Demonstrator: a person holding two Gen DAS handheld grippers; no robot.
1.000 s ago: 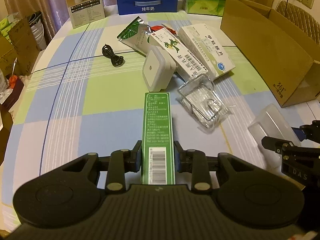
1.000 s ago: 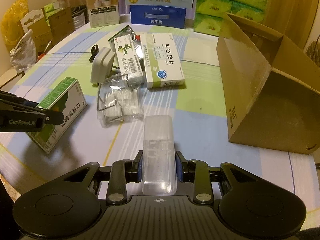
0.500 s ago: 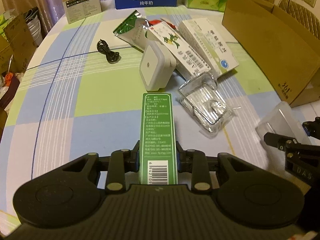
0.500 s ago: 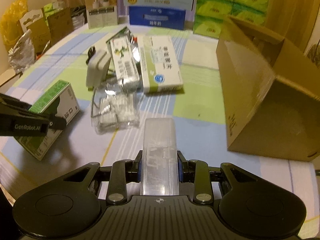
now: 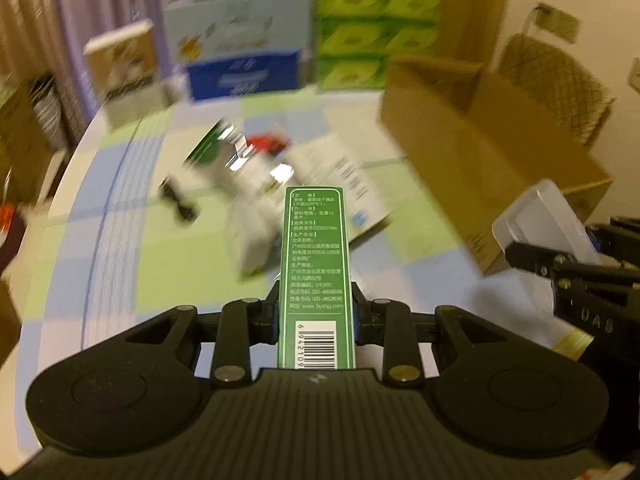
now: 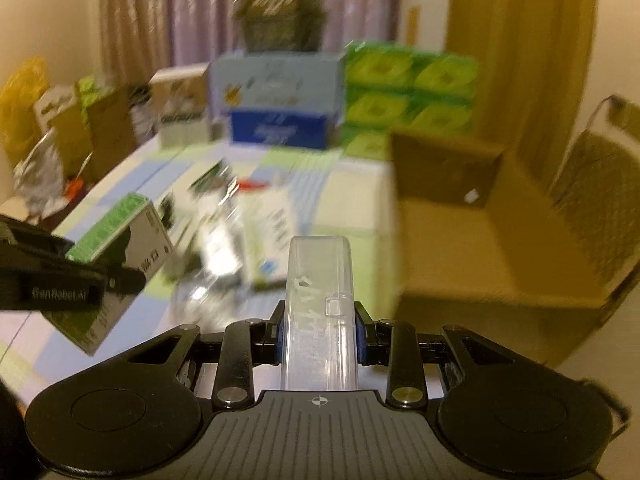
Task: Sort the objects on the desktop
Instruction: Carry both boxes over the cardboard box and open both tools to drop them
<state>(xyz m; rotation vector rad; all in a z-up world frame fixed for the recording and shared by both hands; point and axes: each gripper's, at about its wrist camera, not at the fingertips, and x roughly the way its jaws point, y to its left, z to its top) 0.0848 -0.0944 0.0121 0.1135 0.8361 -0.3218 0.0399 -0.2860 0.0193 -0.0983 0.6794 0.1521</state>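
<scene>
Since the last frame we have lifted both loads off the checked tablecloth (image 5: pixel 120 272), and the view now tips toward the far boxes. Our left gripper (image 5: pixel 316 314) is clenched on the tall green printed carton (image 5: pixel 316 264), pointing to twelve o'clock. Our right gripper (image 6: pixel 320 330) grasps the clear plastic rectangular case (image 6: pixel 318 312). The open brown cardboard box (image 6: pixel 480 236) sits at two o'clock; the remaining clutter is blurred.
</scene>
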